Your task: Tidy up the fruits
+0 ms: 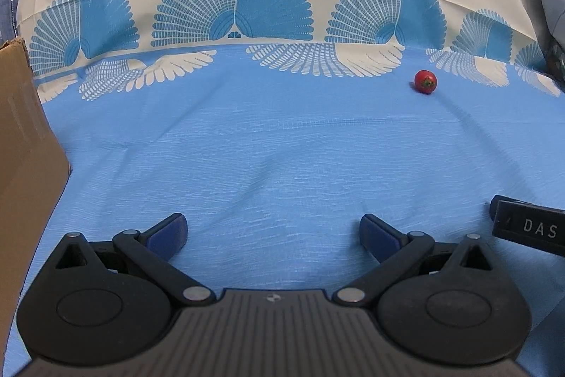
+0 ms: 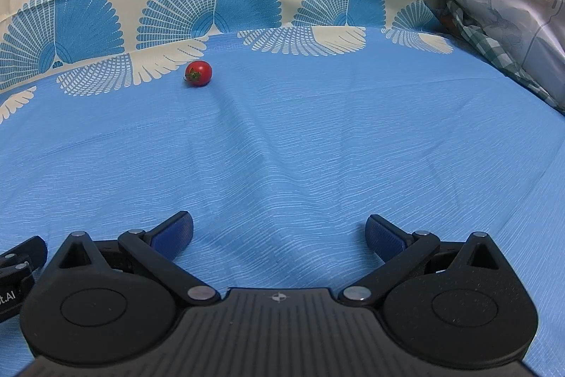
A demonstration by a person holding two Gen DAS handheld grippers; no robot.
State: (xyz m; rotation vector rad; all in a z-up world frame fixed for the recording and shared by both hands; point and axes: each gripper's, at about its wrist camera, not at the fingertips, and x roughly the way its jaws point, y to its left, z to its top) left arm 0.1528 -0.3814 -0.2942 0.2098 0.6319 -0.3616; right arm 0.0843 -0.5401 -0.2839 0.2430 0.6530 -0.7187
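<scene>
While both tongs hover low over the blue cloth [image 1: 282, 147], a lone tomato [image 1: 425, 81] sits in the upper right of the left wrist view and upper left of the right one [image 2: 198, 73], well apart from either. The left gripper [image 1: 273, 232] is released, fingers spread and holding nothing; the right gripper [image 2: 279, 232] likewise. A cardboard box [image 1: 24, 136] fills the left view's left edge.

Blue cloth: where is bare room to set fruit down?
The cloth is bare between both open grippers, left and right, and the tomato. It is crowded only at the edges: box far left, bedding far right.
</scene>
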